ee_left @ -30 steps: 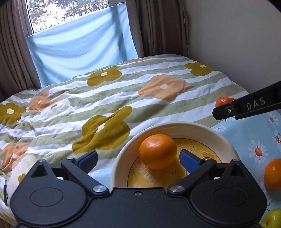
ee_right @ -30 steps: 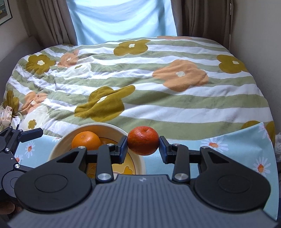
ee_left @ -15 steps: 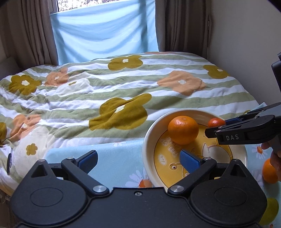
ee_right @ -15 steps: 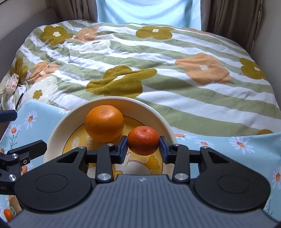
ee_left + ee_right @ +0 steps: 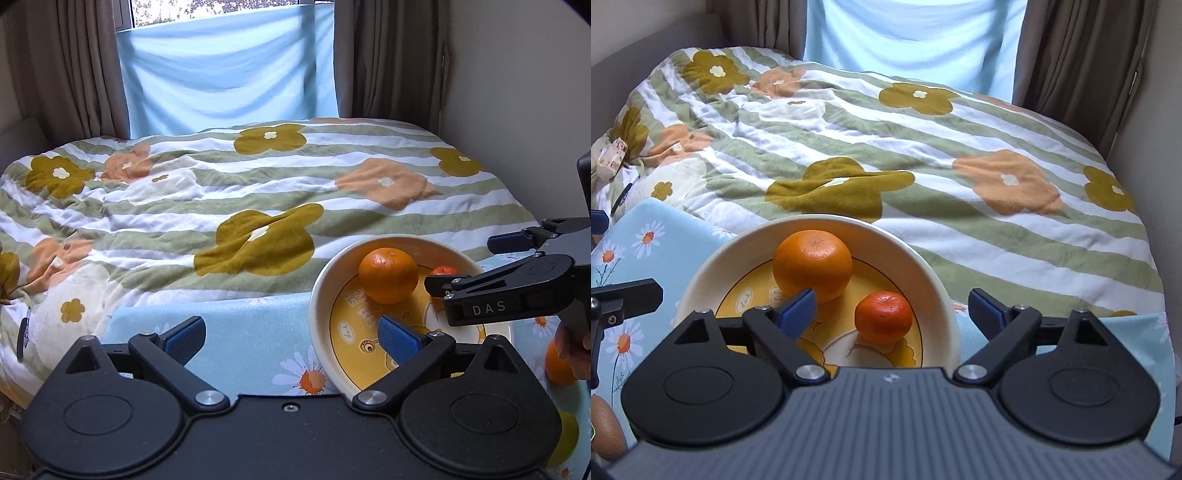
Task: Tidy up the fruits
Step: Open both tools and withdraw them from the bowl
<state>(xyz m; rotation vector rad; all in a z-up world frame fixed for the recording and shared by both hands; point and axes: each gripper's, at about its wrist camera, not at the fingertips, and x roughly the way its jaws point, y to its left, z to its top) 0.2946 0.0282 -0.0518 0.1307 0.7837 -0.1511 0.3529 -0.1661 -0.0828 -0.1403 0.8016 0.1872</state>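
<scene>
1. The round cream bowl with a yellow cartoon-printed floor [image 5: 934, 280] [image 5: 321, 291] is the landmark; it sits on a light-blue cloth printed with daisies [image 5: 646, 240] [image 5: 258, 325].
2. Inside the bowl, nearest the right wrist camera, lies a small reddish-orange mandarin [image 5: 883, 316] [image 5: 445, 270], resting on the printed floor toward the bowl's right side.
3. Deeper in the bowl sits a larger round orange [image 5: 812, 270] [image 5: 388, 275], close to the mandarin; whether they touch cannot be told.
4. The right gripper [image 5: 892, 308] [image 5: 480, 266] hangs over the bowl's near rim with its blue-padded fingers spread wide, either side of the mandarin and clear of it.
5. The left gripper [image 5: 291, 338] is left of the bowl, fingers wide apart and holding nothing; its right pad stands above the bowl's near edge.
6. Right of the bowl on the cloth lie another orange [image 5: 559, 365], partly hidden behind a hand, and a yellow-green fruit [image 5: 565, 439].
7. Beyond the bowl stretches a bed under a green-and-white striped quilt with mustard and peach flowers [image 5: 923, 166] [image 5: 221, 192], then a pale-blue window cloth [image 5: 229, 74] between brown curtains [image 5: 388, 59].
8. Half a second earlier the right gripper was clamped on the mandarin above the bowl; now its fingers have parted and the mandarin lies in the bowl, while the orange has stayed put.
</scene>
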